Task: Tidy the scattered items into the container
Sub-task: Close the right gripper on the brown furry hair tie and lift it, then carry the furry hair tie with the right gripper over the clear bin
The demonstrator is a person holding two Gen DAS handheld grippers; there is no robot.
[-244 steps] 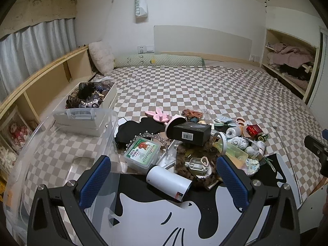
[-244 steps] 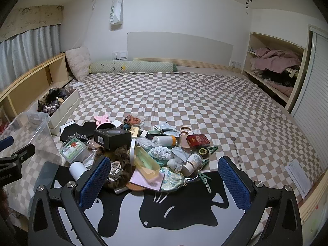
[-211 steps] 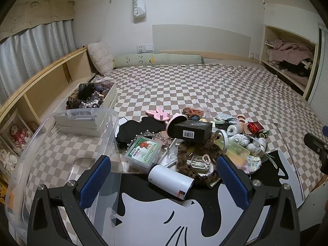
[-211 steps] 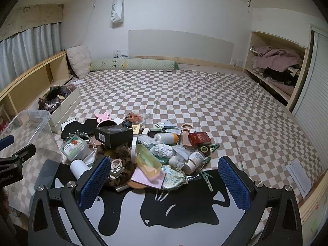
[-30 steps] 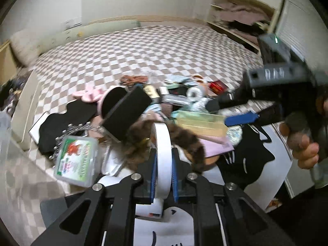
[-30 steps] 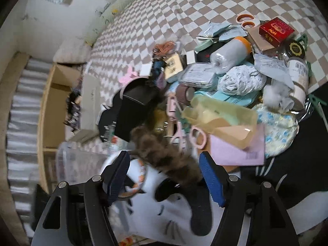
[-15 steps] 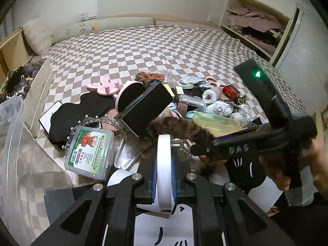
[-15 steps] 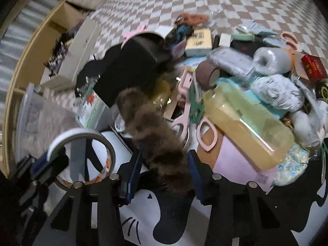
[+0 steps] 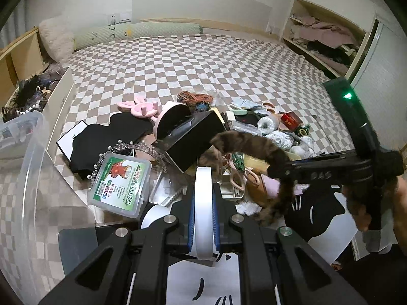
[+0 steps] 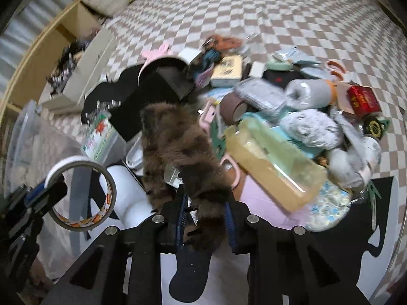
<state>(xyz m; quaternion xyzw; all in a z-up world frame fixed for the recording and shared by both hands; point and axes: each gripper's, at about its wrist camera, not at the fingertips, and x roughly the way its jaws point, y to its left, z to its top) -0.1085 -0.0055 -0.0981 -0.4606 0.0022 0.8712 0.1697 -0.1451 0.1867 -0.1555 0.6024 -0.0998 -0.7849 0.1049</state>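
Left hand-held gripper (image 9: 203, 218) clamped on a white tape roll (image 9: 203, 211), held edge-on between the blue pads, hoop rising above the fingertips. Right hand-held gripper (image 10: 204, 216) closing its jaws on a brown furry headband (image 10: 178, 152), fur already bulging between the pads. Headband's long curve runs away from the right fingertips toward the black box (image 10: 152, 94) in the right wrist view; arches up and over the heap in the left wrist view (image 9: 254, 145), far end hanging free, near end dangling below the jaws.

Clear plastic bin (image 9: 28, 178) at the left edge of the bed, well apart from the heap, beyond the green-labelled case (image 9: 119, 185). Nearer the left hand than the right, judging by the rim filling the left side of that view; seen only as a faint wall at far left (image 10: 23, 132) from the right wrist.

Coming move probably a carry leftward for both loads. Tape has the shorter path. Headband must cross over the case and the white cylinder (image 10: 127, 198), with the loose arc likely to drag on the heap unless lifted first.

Remaining clutter on the checkered bedspread (image 9: 203, 58), none visibly in the bin.
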